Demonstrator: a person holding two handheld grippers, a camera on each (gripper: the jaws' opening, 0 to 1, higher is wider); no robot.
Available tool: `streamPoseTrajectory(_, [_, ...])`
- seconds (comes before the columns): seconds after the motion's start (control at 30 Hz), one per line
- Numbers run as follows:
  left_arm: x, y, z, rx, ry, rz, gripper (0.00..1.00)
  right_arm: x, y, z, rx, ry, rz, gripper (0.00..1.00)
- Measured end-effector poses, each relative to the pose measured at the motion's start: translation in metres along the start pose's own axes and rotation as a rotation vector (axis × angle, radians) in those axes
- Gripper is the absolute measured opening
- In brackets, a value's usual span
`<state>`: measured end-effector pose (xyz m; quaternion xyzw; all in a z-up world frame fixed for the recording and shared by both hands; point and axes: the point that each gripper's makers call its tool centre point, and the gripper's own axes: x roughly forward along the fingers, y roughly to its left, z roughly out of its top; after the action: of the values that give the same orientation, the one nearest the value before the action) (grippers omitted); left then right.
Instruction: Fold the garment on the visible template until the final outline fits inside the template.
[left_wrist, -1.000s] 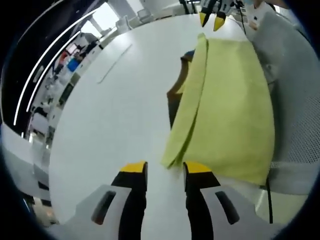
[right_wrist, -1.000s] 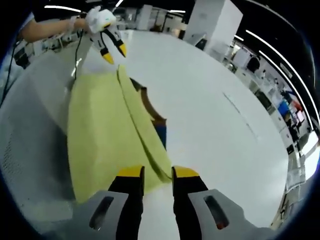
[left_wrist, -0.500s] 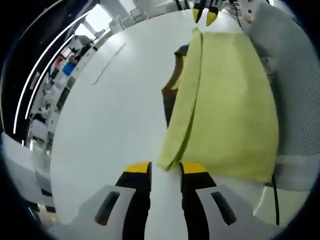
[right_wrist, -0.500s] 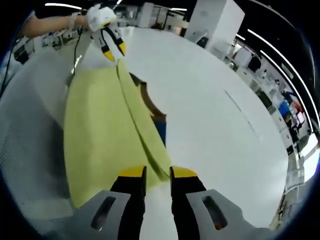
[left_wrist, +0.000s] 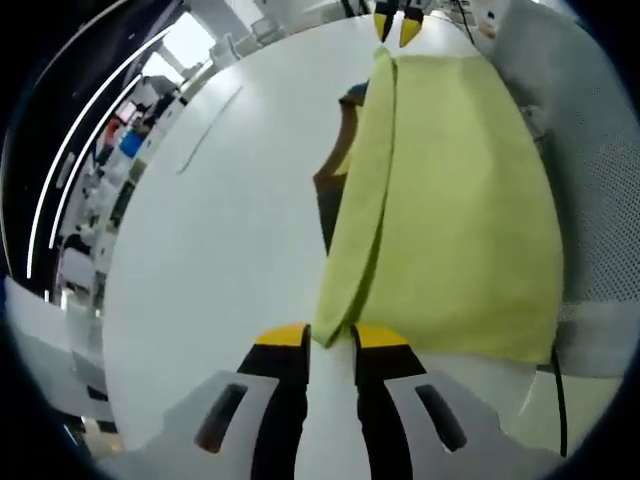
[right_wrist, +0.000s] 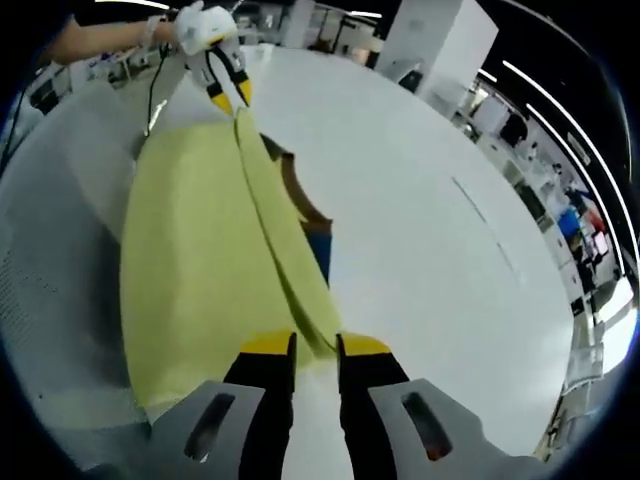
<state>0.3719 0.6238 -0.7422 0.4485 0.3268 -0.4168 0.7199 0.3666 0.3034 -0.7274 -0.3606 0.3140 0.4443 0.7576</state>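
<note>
Between two grippers, yellow garment (left_wrist: 450, 200) lies on white table (left_wrist: 220, 230), long axis running gripper to gripper. Left gripper (left_wrist: 330, 338) at near corner of folded edge, right gripper (right_wrist: 302, 347) at opposite corner. Jaws narrow around cloth; pinch cannot be confirmed. Dark template (left_wrist: 333, 180) peeks beside fold.

Views face each other low along the garment (left_wrist: 450, 200)

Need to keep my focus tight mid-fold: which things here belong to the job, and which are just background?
Job: yellow garment; template beneath it; left gripper; right gripper.

Background: white table; dark item under the folded edge; white pillar.
</note>
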Motion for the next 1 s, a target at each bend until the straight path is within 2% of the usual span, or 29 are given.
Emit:
streamPoseTrajectory(0.23, [0.002, 0.003, -0.003, 0.014, 0.009, 0.011, 0.12, 0.005, -0.002, -0.004, -0.005, 0.011, 0.003, 0.15])
streamPoseTrajectory(0.33, [0.002, 0.007, -0.004, 0.028, 0.009, 0.034, 0.11, 0.007, -0.006, -0.005, -0.012, 0.015, -0.007, 0.14])
streamPoseTrajectory(0.6, [0.003, 0.010, -0.007, 0.028, 0.014, 0.033, 0.09, 0.015, -0.008, -0.015, -0.050, 0.063, -0.006, 0.13])
streamPoseTrajectory(1.0, [0.004, 0.012, -0.008, 0.015, 0.017, 0.028, 0.06, 0.018, -0.011, -0.021, -0.030, 0.073, -0.009, 0.06])
